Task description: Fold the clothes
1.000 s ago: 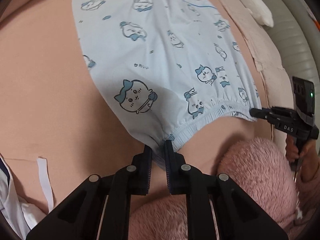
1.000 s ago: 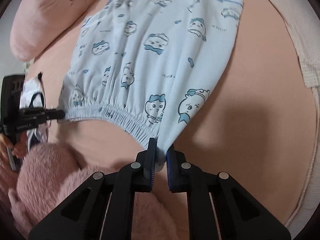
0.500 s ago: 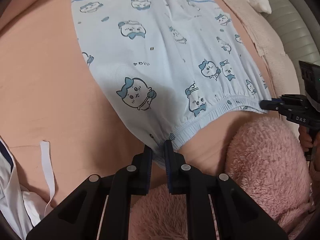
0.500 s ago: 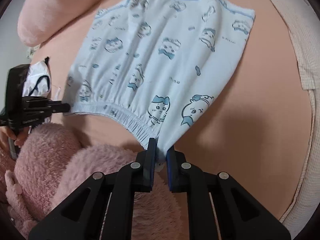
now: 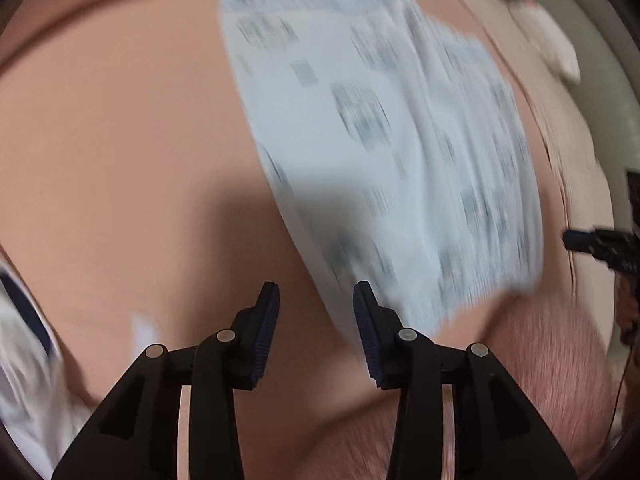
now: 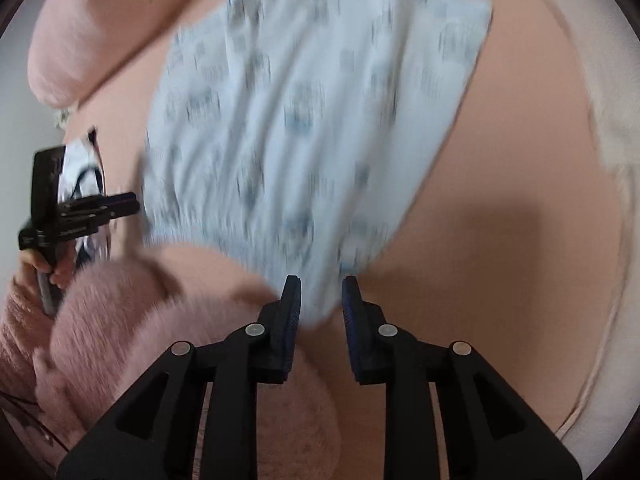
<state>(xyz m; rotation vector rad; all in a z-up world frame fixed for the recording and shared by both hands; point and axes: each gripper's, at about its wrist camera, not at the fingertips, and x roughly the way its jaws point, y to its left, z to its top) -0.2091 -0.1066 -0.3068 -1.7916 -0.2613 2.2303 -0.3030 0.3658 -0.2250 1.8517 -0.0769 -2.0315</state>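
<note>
Light blue shorts (image 5: 380, 140) with a cartoon print lie spread on the peach sheet (image 5: 120, 160), blurred by motion. My left gripper (image 5: 315, 304) hangs over the sheet just left of the waistband corner. Its jaws are opening and the pads press on nothing. In the right wrist view the shorts (image 6: 312, 120) reach down to my right gripper (image 6: 321, 298). Its jaws are opening too, with the other waistband corner loose in the gap. Each gripper also shows in the other's view: the right gripper (image 5: 592, 244), and the left gripper (image 6: 116, 204) in a hand.
A fluffy pink sleeve (image 6: 140, 320) fills the near side below the waistband. A white garment with dark trim (image 5: 24, 340) lies at the left. A pink pillow (image 6: 80, 40) sits at the back left, a cream quilted border (image 6: 600, 120) along the right.
Both grippers were shut on the waistband corners; now their jaws stand apart and the cloth is let go. The left gripper has slid left off its corner; the right has lifted.
</note>
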